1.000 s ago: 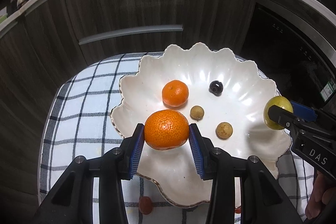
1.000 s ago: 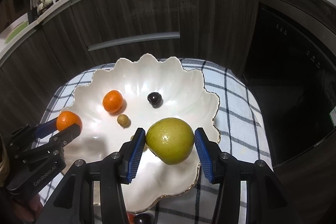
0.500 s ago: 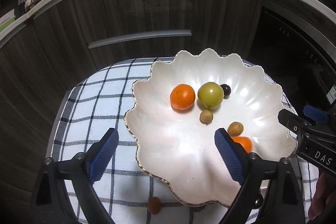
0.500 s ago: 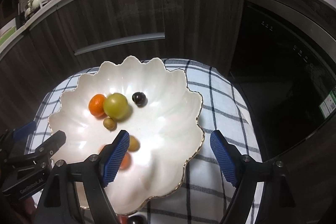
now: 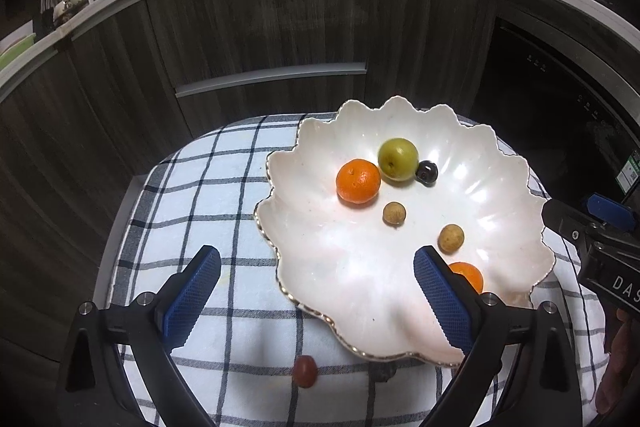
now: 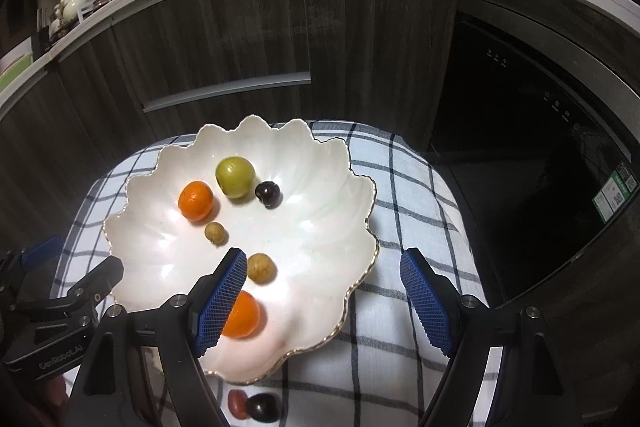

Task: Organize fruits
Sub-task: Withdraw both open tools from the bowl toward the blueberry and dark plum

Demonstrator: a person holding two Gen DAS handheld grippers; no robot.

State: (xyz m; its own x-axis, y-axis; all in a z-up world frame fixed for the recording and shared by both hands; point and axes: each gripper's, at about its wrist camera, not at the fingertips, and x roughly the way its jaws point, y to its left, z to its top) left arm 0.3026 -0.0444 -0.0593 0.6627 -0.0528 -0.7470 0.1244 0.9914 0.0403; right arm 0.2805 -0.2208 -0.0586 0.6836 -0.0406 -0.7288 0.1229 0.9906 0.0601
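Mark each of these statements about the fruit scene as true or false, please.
1. The green fruit lies in the white bowl. True.
2. The left gripper holds an orange. False: its jaws are opening, with nothing between them.
3. Two oranges are in the bowl. True: one far, one near.
4. All fruit is in the bowl. False: a red fruit lies on the checked cloth.
5. The right gripper grips the green fruit. False: it is open.

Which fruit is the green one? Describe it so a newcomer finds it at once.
Start at the white scalloped bowl on the checked cloth. Near its far side, the green fruit sits between an orange and a dark cherry. It is the only green fruit there, and the largest of the three.
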